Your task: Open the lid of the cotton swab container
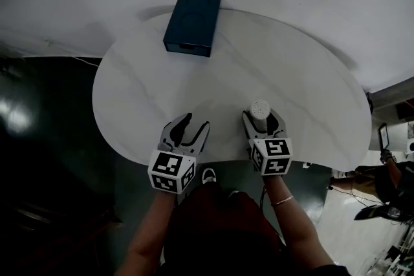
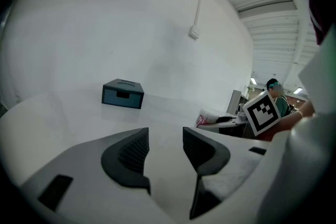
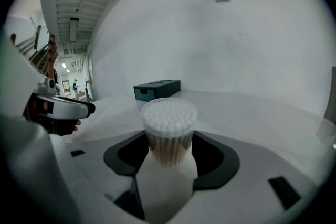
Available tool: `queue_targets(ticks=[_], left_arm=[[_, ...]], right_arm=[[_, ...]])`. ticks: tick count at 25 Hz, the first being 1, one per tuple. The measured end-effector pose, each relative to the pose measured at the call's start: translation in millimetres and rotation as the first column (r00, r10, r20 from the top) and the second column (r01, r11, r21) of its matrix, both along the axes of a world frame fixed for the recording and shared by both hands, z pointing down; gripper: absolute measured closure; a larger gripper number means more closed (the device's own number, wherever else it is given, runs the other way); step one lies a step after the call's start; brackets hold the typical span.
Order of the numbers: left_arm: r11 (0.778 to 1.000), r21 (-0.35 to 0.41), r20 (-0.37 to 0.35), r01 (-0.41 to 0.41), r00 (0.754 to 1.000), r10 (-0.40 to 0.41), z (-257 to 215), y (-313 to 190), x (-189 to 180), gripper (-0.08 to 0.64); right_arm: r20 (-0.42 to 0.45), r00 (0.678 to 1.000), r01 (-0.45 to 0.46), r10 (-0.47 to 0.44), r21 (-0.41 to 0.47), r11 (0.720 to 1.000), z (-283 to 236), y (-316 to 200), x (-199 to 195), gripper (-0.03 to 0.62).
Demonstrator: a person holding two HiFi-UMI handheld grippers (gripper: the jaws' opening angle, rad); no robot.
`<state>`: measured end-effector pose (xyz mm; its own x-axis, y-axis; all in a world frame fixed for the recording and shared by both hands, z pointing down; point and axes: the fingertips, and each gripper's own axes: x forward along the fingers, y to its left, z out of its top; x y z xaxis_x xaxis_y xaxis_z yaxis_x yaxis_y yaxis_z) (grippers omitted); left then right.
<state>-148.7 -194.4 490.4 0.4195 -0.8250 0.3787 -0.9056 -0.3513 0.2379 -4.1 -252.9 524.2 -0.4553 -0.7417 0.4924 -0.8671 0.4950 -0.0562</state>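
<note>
Right gripper view — unlike head view — shows sticks [image 3: 168,152] inside cotton swab container [image 3: 169,119].

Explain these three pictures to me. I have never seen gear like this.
There is no robot here. A person holds a two-jaw gripper in each hand, and the marker cubes are parts of those grippers. The head view looks down from a camera on the person's head. The other two views come from cameras riding on each gripper, looking along its jaws. On the white table stand a dark blue box at the far edge and a cotton swab container near the person. The left gripper is empty, jaws apart. The right gripper is closed on the upright container, whose white swab tips show on top.
</note>
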Motion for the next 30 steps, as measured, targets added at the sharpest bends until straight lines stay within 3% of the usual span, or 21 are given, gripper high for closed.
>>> queue_targets(ticks=[6,12,16,20,25,30], left_arm=[[0.998,0.049,0.019,-0.024,1.0,0.023,-20.3,8.0,2.9,0.379],[0.99,0.103,0.013,-0.099,0.995,0.098,-47.6,18.2,15.7,0.376],[0.977,0.132,0.025,-0.169,0.986,0.167,-65.5,28.7,29.5,0.364],[0.958,0.143,0.051,-0.249,0.968,0.245,-76.7,38.0,44.4,0.347],[0.92,0.138,0.101,-0.367,0.929,0.356,-86.0,52.6,66.4,0.333],[0.865,0.12,0.119,-0.488,0.872,0.475,-94.1,66.5,93.6,0.315]], right_arm=[[0.125,0.982,0.141,-0.14,-0.004,0.99,-19.2,21.3,-22.1,0.328],[0.197,0.921,0.344,-0.338,0.003,0.939,-40.2,48.3,-42.5,0.328],[0.246,0.843,0.493,-0.479,0.005,0.87,-51.2,70.2,-53.5,0.328],[0.243,0.783,0.585,-0.572,0.023,0.811,-61.3,84.4,-55.3,0.328],[0.235,0.691,0.695,-0.683,0.041,0.717,-74.1,106.1,-52.1,0.328],[0.192,0.609,0.775,-0.77,0.064,0.629,-81.4,124.5,-44.9,0.328]])
